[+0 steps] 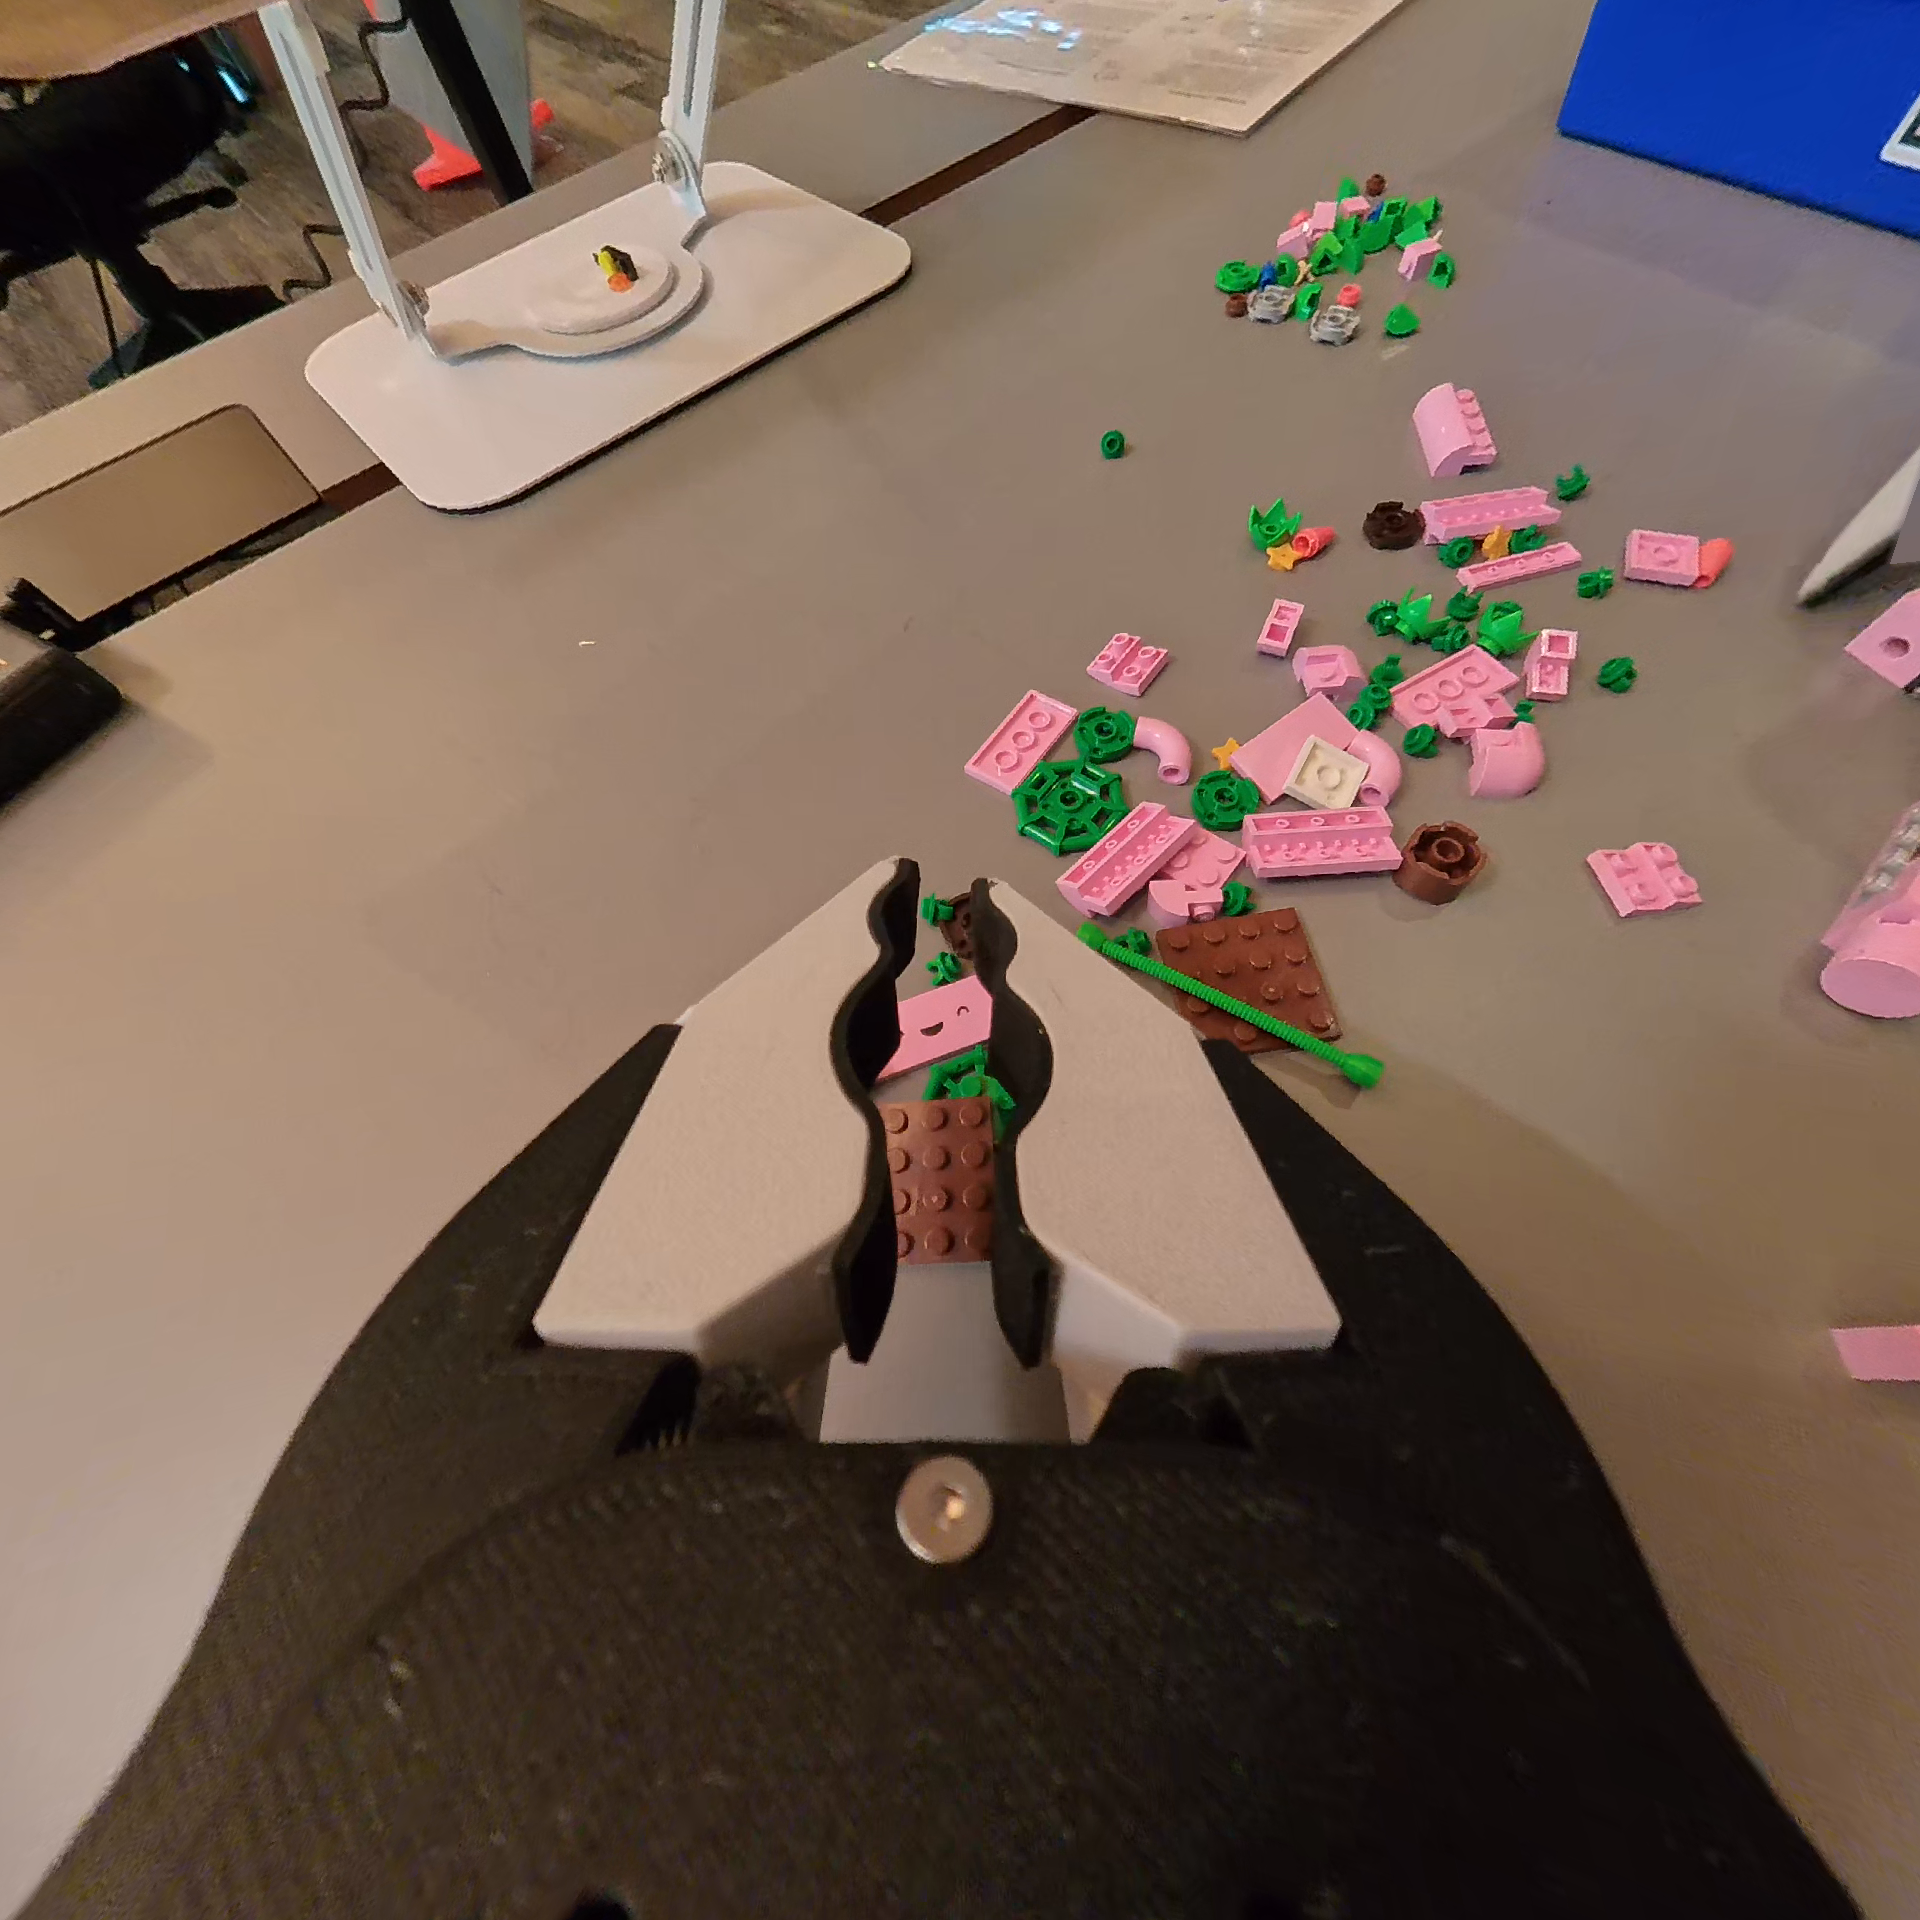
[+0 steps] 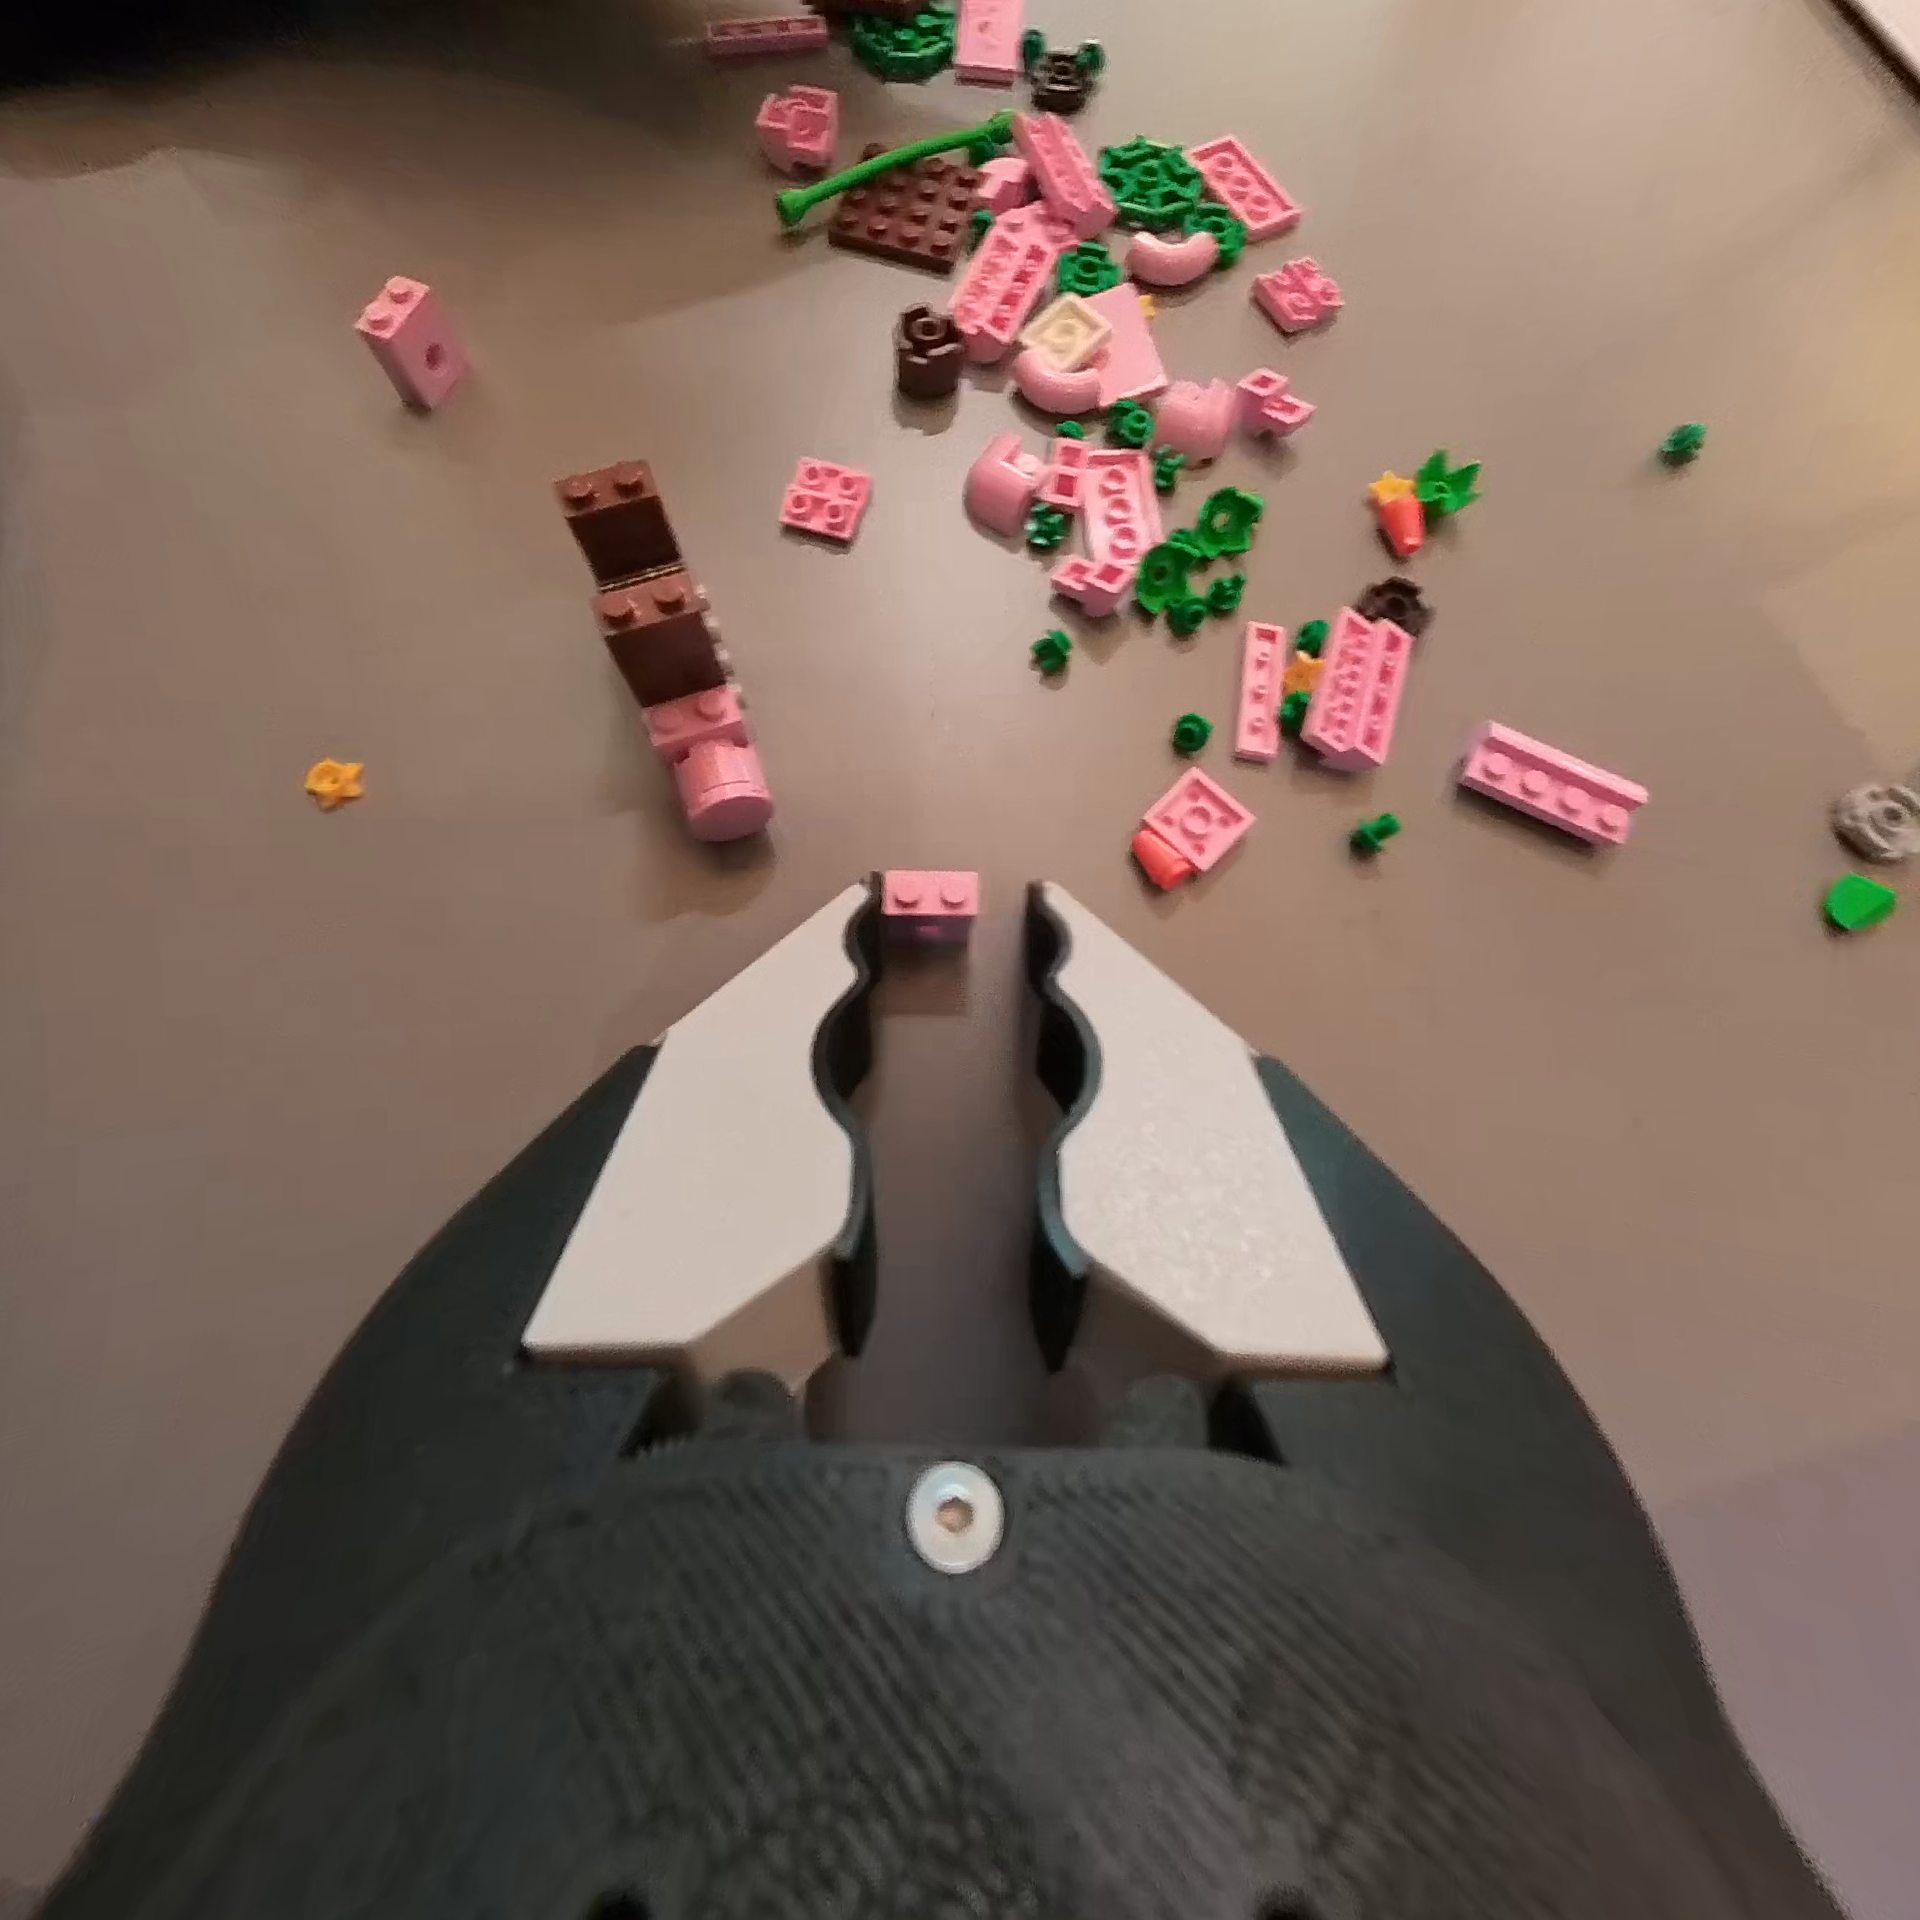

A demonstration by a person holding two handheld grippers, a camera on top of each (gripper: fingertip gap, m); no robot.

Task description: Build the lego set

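My left gripper [image 1: 943, 883] hovers low over the near end of a pile of loose pink, green and brown pieces [image 1: 1320, 769]. Its jaws stand a narrow gap apart and hold nothing. Through the gap I see a brown studded plate [image 1: 940, 1184], a pink face tile [image 1: 935, 1023] and small green bits on the table. My right gripper [image 2: 948, 899] is open, with a small pink two-stud brick [image 2: 928, 902] between its fingertips, close to the left one. A part-built column of brown and pink bricks [image 2: 665, 644] lies on its side just ahead.
A second brown plate [image 1: 1247, 977] lies under a green rod [image 1: 1226, 1003]. A white stand base [image 1: 613, 343], paper sheets [image 1: 1132, 52] and a blue box [image 1: 1756, 104] are at the table's far side. A yellow star [image 2: 332, 781] lies apart at left.
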